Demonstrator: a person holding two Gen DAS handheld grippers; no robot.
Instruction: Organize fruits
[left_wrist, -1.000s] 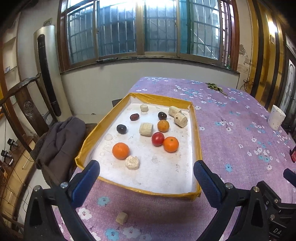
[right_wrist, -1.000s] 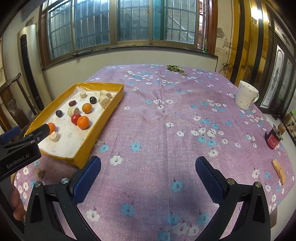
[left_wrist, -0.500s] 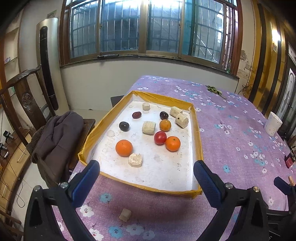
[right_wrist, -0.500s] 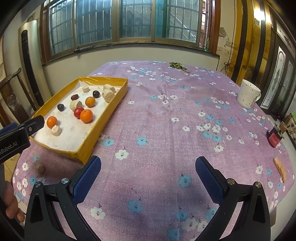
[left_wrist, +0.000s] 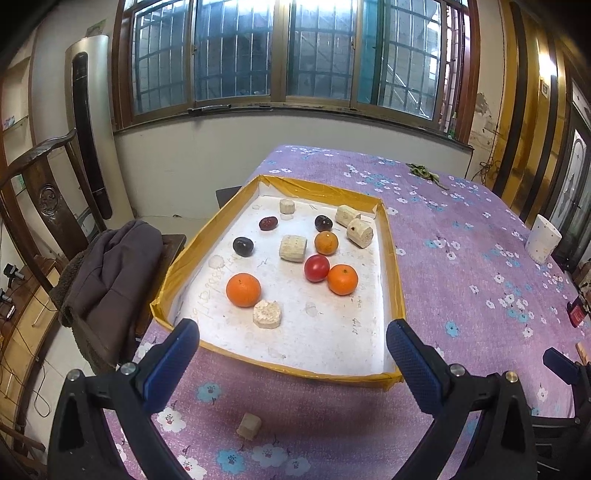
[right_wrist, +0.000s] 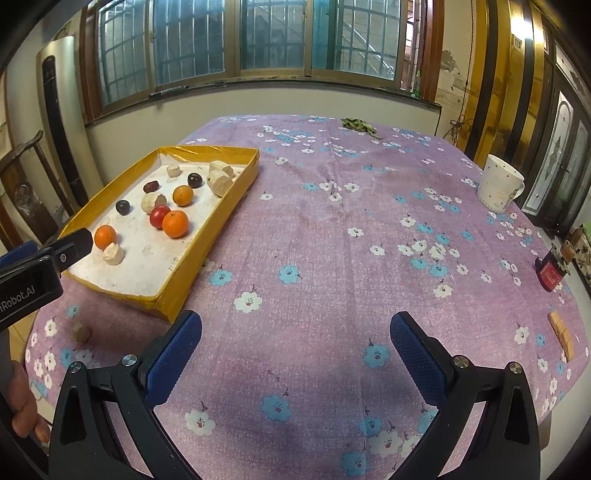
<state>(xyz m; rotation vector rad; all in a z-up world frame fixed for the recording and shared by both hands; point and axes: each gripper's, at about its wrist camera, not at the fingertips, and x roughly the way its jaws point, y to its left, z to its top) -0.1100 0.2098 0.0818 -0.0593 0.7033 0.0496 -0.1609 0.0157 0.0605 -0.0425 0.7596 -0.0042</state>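
A yellow-rimmed tray (left_wrist: 390, 254) with a white floor lies on the purple flowered table. In it lie three oranges, one near the front left (left_wrist: 243, 290), a red tomato (left_wrist: 316, 267), dark plums (left_wrist: 243, 246) and several pale corn pieces (left_wrist: 266, 313). My left gripper (left_wrist: 291, 343) is open and empty, hovering above the tray's near edge. My right gripper (right_wrist: 295, 339) is open and empty over bare tablecloth, to the right of the tray (right_wrist: 221, 218). The left gripper's finger (right_wrist: 70, 247) shows at the left of the right wrist view.
A loose corn piece (left_wrist: 249, 425) lies on the cloth before the tray. A white mug (right_wrist: 498, 188) stands at the right, a small red object (right_wrist: 551, 275) and a tan block (right_wrist: 561, 334) near the right edge. A chair with a dark coat (left_wrist: 107, 266) stands left of the table.
Both grippers have drawn back and risen slightly; the tray looks farther away in both views. Both stay open.
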